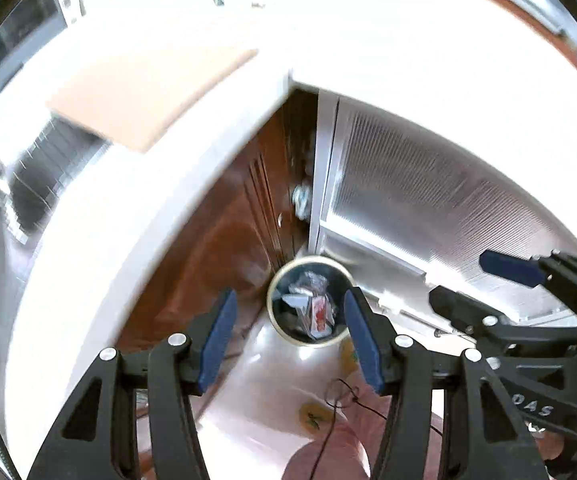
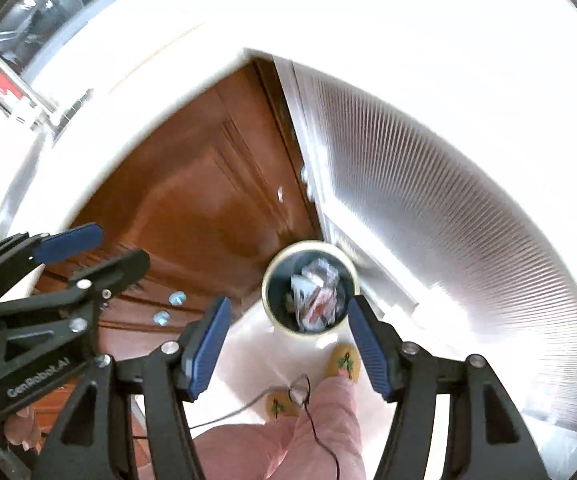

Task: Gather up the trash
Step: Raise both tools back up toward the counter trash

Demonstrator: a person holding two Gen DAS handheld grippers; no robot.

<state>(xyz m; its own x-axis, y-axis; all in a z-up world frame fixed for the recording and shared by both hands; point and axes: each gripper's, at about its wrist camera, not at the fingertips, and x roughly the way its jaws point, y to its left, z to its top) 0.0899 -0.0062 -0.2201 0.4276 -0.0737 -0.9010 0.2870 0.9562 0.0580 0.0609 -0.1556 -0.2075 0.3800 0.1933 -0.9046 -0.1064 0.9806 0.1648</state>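
Two black grippers with blue pads, one per hand. Left gripper (image 1: pixel 290 334) filled the 6 o'clock edge of its own wrist view, jaws roughly half open, nothing between the pads. Right gripper (image 2: pixel 288 338) sat likewise at 6 o'clock of its view, jaws about half open, empty. Each also showed in the other's camera: the right one at 3 o'clock of the left view, the left one at 9 o'clock of the right view.

One round trash bin (image 1: pixel 311 300), pale rim, dark inside, stood on the glossy light floor (image 1: pixel 272 380) far below, framed between the pads in both views, touching neither. Crumpled trash (image 2: pixel 316 298) lay inside it: clear wrappers and one piece with red print; exact count could not be told.

One brown wooden cabinet door (image 2: pixel 192 192) rose at 10 o'clock of the bin; one ribbed white panel (image 2: pixel 428 208) at 2 o'clock. Two yellow slippers (image 2: pixel 344 364) with green marks stood at 6 o'clock of the bin, below pink trouser legs (image 2: pixel 324 432). One thin dark cord (image 2: pixel 312 412) hung over them.
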